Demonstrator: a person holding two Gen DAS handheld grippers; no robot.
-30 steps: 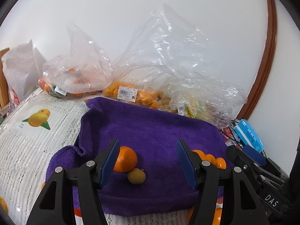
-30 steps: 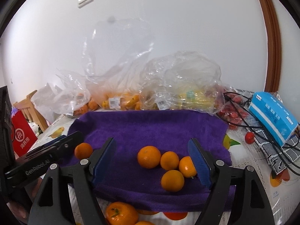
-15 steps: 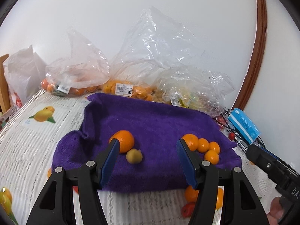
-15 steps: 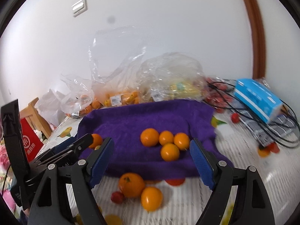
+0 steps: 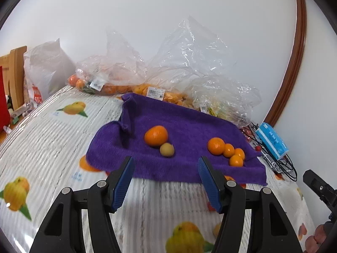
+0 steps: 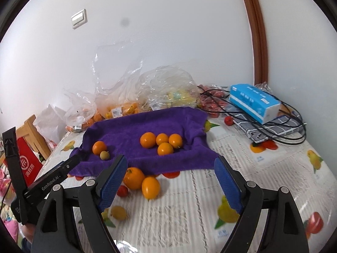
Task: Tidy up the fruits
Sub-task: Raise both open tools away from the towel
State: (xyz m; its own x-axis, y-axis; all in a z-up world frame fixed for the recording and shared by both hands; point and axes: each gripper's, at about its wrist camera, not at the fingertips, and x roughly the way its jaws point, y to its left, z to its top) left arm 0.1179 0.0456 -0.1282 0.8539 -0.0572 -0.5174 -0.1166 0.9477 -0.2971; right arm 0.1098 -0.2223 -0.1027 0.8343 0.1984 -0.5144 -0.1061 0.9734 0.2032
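Both the left tongs point(image 5: 164, 176) and right tongs point(image 6: 170, 178) gape released, grasping nothing, above the tabletop point(image 6: 263, 168) before the purple terry towel point(image 6: 130, 130) carrying round orange tangerines point(image 6: 162, 142)

Fuzzy purple cloth towel point(image 6: 147, 126), crinkly glossy clear plastic bags point(image 5: 189, 48), wooden chair point(image 5: 14, 71)

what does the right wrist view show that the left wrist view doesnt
Only the right wrist view: loose fruit off the towel, namely an orange, a yellow-orange fruit, a small red fruit and a yellow one; also a wall switch and a checked cloth under the tissue pack.

Only the left wrist view: a white bag.

Both: the purple towel, the four-orange cluster, the lone orange with a small greenish fruit, and the blue tissue pack. Each view's own claw is open.
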